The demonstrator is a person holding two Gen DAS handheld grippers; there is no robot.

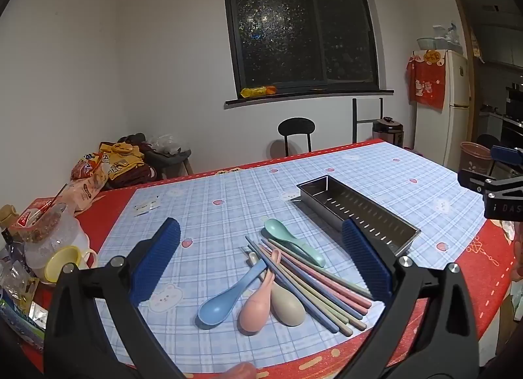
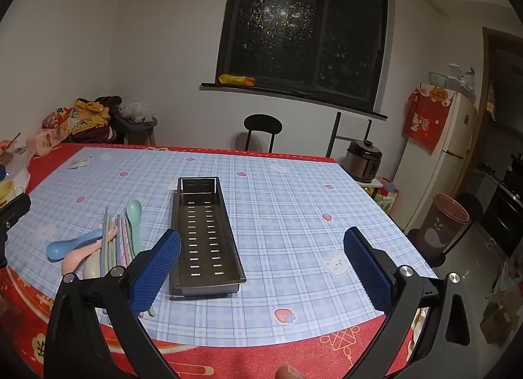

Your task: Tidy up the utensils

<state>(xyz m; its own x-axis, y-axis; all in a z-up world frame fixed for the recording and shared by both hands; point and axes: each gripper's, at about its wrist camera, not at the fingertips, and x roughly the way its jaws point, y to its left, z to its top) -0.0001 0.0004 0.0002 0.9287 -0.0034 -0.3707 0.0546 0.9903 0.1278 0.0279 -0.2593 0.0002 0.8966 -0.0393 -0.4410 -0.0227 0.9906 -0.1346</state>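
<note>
A pile of pastel utensils lies on the checked tablecloth: a blue spoon (image 1: pixel 225 300), a pink spoon (image 1: pixel 258 308), a beige spoon (image 1: pixel 287 305), a green spoon (image 1: pixel 287 238) and several coloured chopsticks (image 1: pixel 313 284). My left gripper (image 1: pixel 261 259) hovers above the pile, open, nothing between its blue pads. A long metal tray (image 1: pixel 359 212) with a slotted floor stands empty to the right of the pile. In the right wrist view my right gripper (image 2: pixel 261 264) hangs open over the tray's (image 2: pixel 206 232) near end; the utensils (image 2: pixel 108 241) lie to its left.
Jars, a yellow cup (image 1: pixel 65 261) and snack bags crowd the table's left edge. A black chair (image 2: pixel 261 127) stands behind the far edge. A rice cooker (image 2: pixel 362 160), a brown bin (image 2: pixel 444 225) and a fridge (image 2: pixel 447 150) stand to the right of the table.
</note>
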